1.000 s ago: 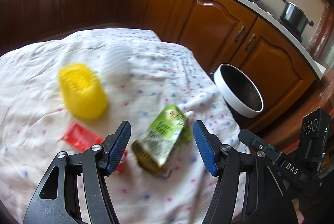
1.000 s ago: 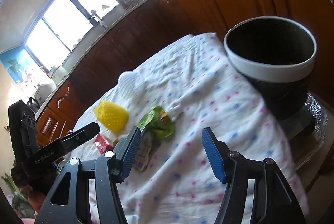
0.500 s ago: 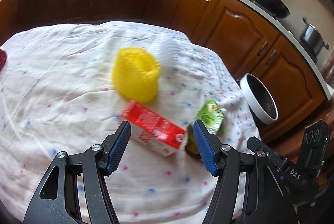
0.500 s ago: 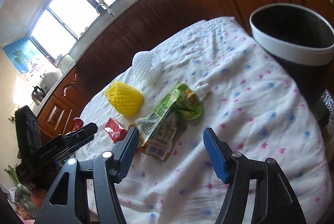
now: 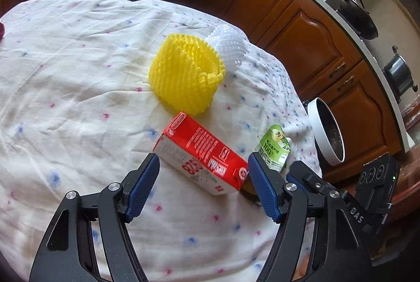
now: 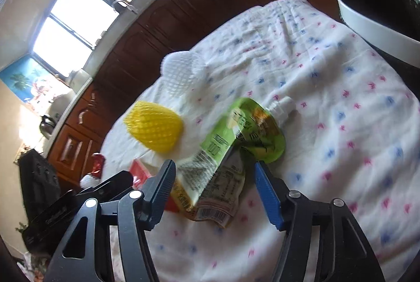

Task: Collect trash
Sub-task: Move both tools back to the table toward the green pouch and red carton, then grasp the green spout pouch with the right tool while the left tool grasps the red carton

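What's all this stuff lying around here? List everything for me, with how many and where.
Red carton: one, red and white, lying on the cloth between the left jaws.
Green pouch: one, green, crumpled, between the right jaws.
Yellow foam net: one, yellow, mid-table.
White foam net: one, white, behind the yellow one.
Tablecloth: one, white with pink and blue specks.
Bin: one, white rim, dark inside, beside the table.
Cabinets: brown wood, along the wall.
Wok and pot: one each, on the counter.
Left gripper: black with blue pads, jaws opening.
Right gripper: same, jaws closing.
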`<state>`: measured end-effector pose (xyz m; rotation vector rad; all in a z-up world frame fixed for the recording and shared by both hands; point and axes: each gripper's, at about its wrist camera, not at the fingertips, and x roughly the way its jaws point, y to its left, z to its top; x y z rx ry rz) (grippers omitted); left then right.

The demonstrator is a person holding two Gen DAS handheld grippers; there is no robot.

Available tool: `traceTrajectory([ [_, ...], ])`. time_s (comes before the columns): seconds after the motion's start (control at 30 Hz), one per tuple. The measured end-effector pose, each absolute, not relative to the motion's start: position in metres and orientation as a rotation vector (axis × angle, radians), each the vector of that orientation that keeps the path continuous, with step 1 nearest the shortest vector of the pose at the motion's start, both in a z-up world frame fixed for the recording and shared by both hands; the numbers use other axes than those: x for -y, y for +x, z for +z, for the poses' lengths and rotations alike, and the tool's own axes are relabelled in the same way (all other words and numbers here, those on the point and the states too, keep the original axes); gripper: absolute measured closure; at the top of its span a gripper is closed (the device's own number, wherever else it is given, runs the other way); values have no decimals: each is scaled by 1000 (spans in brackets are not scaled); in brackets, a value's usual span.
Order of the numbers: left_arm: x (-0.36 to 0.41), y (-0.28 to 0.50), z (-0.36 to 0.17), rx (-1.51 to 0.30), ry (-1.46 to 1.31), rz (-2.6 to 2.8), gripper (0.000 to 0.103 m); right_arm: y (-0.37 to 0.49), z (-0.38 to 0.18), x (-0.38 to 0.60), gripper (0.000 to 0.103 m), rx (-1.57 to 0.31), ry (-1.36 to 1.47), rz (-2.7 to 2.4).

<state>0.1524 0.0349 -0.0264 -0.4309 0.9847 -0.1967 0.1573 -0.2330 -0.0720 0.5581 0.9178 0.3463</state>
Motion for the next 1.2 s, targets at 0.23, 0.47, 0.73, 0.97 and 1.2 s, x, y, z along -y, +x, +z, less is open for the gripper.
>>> traceTrajectory([
  [0.23,-27,177,-44,-1037,-436,-175,31,165,-75,248,76,-910,494,318],
  [0.47,-12,187,-43,-1005,-330,-195,46,156,-56,281,79,-894,371,264],
  [0.73,15,181,-33,-951,-146,-316,68,152,-52,298,73,-962,270,259],
  [0.97,11,183,-34,-956,-123,-317,58,145,-56,302,33,-890,383,145],
  [1.2,11,188,-50,-997,-119,-289,60,155,-74,304,77,-877,490,136],
])
